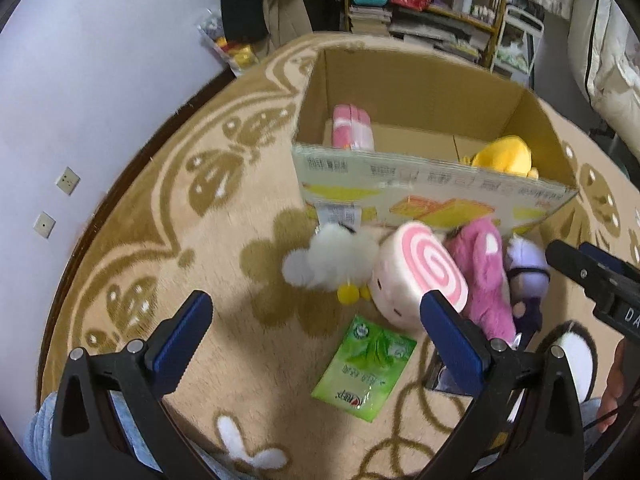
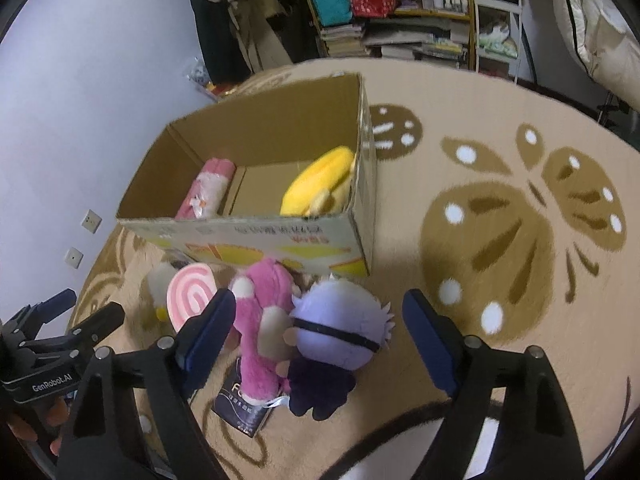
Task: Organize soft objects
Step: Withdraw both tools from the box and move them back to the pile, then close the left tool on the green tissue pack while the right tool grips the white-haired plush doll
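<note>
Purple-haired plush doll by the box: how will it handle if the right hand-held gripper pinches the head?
The purple-haired plush doll will probably squash, since it looks stuffed. Its dark body would likely dangle limp. It leans on the pink plush bear, so lifting may drag that along.

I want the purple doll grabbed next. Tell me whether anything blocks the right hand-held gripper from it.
Nothing visible does. The right hand-held gripper is open with the purple doll directly ahead between its fingers. The pink plush only leans against the doll's left side.
</note>
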The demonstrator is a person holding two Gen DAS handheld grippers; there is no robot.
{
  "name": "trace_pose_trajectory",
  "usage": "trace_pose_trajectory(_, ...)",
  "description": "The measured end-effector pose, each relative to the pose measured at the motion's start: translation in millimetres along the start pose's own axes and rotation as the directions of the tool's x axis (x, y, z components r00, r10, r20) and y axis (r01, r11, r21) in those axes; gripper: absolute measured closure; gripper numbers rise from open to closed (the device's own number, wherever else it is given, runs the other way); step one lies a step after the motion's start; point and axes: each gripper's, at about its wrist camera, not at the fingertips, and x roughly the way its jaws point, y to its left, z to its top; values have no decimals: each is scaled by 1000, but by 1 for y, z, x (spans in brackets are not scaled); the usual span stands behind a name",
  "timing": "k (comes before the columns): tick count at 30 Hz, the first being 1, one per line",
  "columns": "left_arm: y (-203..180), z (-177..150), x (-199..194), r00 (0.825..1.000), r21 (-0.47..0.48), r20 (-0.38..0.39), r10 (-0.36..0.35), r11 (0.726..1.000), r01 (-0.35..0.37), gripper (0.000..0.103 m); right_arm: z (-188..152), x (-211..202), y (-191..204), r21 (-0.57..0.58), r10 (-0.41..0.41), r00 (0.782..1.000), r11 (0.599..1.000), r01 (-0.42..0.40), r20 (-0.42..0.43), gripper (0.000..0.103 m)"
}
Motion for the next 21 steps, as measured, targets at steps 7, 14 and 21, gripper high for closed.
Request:
trace_pose_trajectory(7, -13, -9, 23, 995, 64, -99, -13, 998, 19, 0, -5, 19, -4, 28, -14, 998, 999, 16, -64, 14)
trace_pose_trajectory(14, -23, -17, 45, 984, 117, -178, -4, 993, 25, 1, -7, 32, -11, 80, 8, 995, 997, 0, -96, 14)
trace_pose_trajectory(21, -27, -25, 58, 973, 137, -232, -6, 990, 39, 1, -13, 45, -12, 70, -15, 990, 997, 25, -139, 20)
